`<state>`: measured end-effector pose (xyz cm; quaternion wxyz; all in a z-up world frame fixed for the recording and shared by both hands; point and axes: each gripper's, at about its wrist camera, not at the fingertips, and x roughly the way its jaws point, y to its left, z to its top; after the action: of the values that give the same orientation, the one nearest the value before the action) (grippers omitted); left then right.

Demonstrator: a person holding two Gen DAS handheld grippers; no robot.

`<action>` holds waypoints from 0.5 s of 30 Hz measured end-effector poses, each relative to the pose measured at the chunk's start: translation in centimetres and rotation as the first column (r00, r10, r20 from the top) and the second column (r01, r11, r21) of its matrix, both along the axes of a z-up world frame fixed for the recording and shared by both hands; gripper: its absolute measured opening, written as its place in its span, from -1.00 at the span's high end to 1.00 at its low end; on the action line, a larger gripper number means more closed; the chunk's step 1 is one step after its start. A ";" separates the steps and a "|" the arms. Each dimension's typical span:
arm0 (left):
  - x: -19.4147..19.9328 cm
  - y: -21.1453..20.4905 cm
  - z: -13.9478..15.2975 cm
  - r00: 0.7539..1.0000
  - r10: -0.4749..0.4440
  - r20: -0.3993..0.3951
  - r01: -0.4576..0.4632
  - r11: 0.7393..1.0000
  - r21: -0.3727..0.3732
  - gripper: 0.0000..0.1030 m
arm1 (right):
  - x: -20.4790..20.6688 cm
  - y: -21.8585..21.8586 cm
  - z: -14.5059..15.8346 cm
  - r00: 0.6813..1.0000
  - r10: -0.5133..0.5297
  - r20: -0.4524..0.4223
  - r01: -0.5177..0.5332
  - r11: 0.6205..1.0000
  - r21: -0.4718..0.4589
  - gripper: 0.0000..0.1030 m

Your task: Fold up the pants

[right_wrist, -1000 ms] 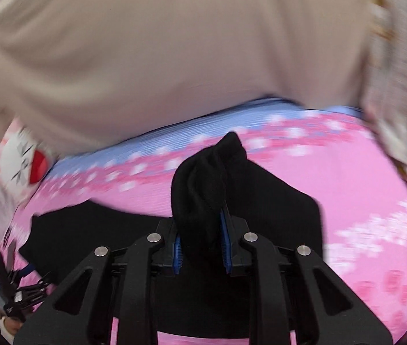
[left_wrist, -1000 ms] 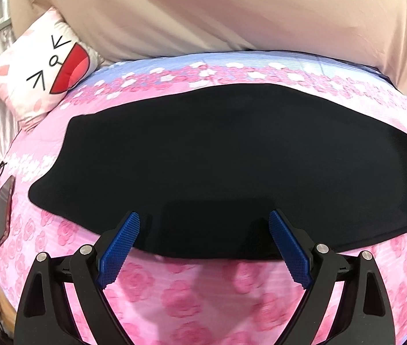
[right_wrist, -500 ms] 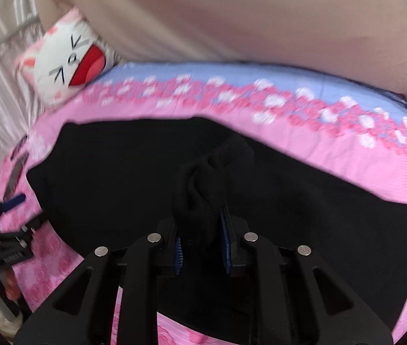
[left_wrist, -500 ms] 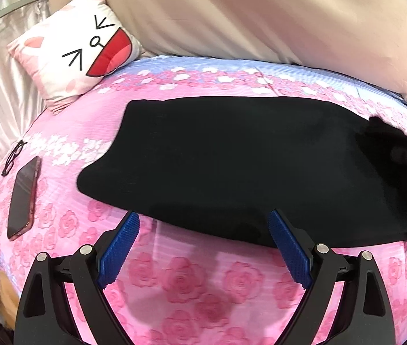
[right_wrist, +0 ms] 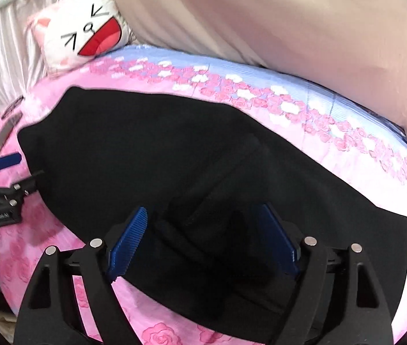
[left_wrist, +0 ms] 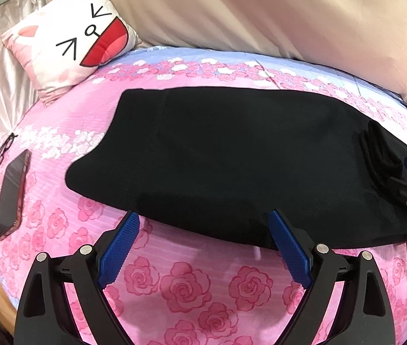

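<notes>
Across a pink rose-print bedspread (left_wrist: 192,287) lie black pants (left_wrist: 232,155) spread flat, the right gripper (right_wrist: 203,241) opening its jaws over a bunched fold it no longer pinches, the left gripper (left_wrist: 203,244) released at the near edge, a cat-face pillow (left_wrist: 71,43) beyond.

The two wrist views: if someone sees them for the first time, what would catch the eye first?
First, the black pants, spread across the middle of the pink rose-patterned bedsheet. Next, the cat-face pillow with its wide red mouth, at the bed's far left corner. Then the blue pads of the right gripper, opening over a bunched fold of the pants, with the left gripper open at the near edge.
</notes>
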<state>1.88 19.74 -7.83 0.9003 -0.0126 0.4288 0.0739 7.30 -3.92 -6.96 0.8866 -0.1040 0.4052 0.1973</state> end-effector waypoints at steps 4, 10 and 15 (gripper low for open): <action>0.0 -0.2 -0.1 1.000 -0.003 -0.004 0.003 1.000 0.004 -0.73 | 0.9 0.4 -1.5 1.000 -0.001 -0.013 0.001 1.000 -0.006 -0.06; -0.1 0.0 -0.1 1.000 0.007 -0.010 -0.007 1.000 0.011 -0.73 | 1.1 1.0 0.3 1.000 -0.015 -0.023 0.017 0.996 0.085 0.61; 0.1 0.1 -0.2 1.000 0.019 -0.014 -0.019 1.000 0.004 -0.73 | 0.7 3.6 -1.3 0.994 0.073 -0.082 -0.067 0.995 0.077 0.66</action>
<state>2.01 19.81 -8.01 0.8965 -0.0145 0.4350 0.0831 7.97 -0.31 -8.26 0.8645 -0.0770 0.4308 0.2473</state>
